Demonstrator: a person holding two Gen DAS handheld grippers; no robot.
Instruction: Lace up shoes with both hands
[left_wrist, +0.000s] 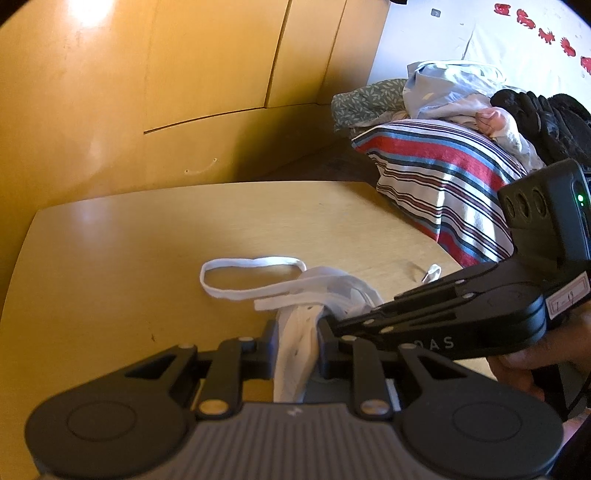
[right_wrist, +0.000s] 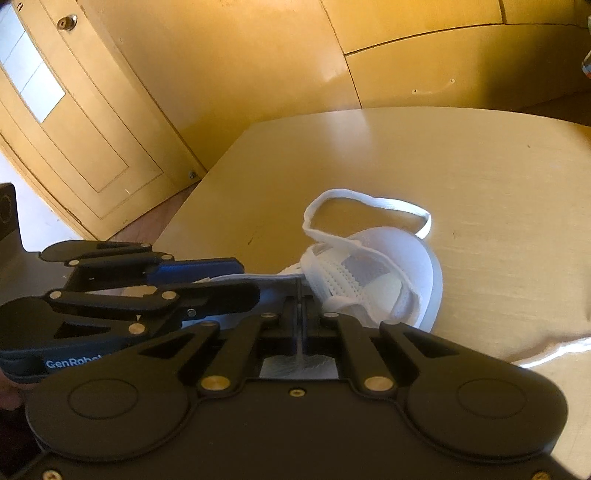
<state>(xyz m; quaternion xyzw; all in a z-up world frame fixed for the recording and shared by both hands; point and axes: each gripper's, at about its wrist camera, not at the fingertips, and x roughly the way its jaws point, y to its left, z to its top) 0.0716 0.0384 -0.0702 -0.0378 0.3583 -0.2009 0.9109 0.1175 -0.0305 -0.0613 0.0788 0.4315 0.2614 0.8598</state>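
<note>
A white shoe (right_wrist: 373, 280) lies on the pale wooden table (right_wrist: 461, 147), toe pointing away. Its flat white lace (right_wrist: 384, 203) curls in a loose loop beyond the toe. In the left wrist view the left gripper (left_wrist: 297, 332) is shut on the shoe's white upper (left_wrist: 295, 354), and the lace loop (left_wrist: 255, 262) rests on the table (left_wrist: 110, 258) just ahead. The right gripper (right_wrist: 300, 295) is nearly closed, pinching a thin strand of lace beside the shoe. It enters the left wrist view from the right, and the right gripper's tips (left_wrist: 332, 321) touch the shoe. The left gripper (right_wrist: 240, 280) comes in from the left.
A bed with a striped cover (left_wrist: 436, 177) and piled clothes (left_wrist: 443, 92) stands right of the table. Yellow wooden cabinets (left_wrist: 184, 74) and a door (right_wrist: 74, 129) lie behind. A small white scrap (left_wrist: 432, 273) lies near the table's right edge. A hand (left_wrist: 524, 365) holds the right gripper.
</note>
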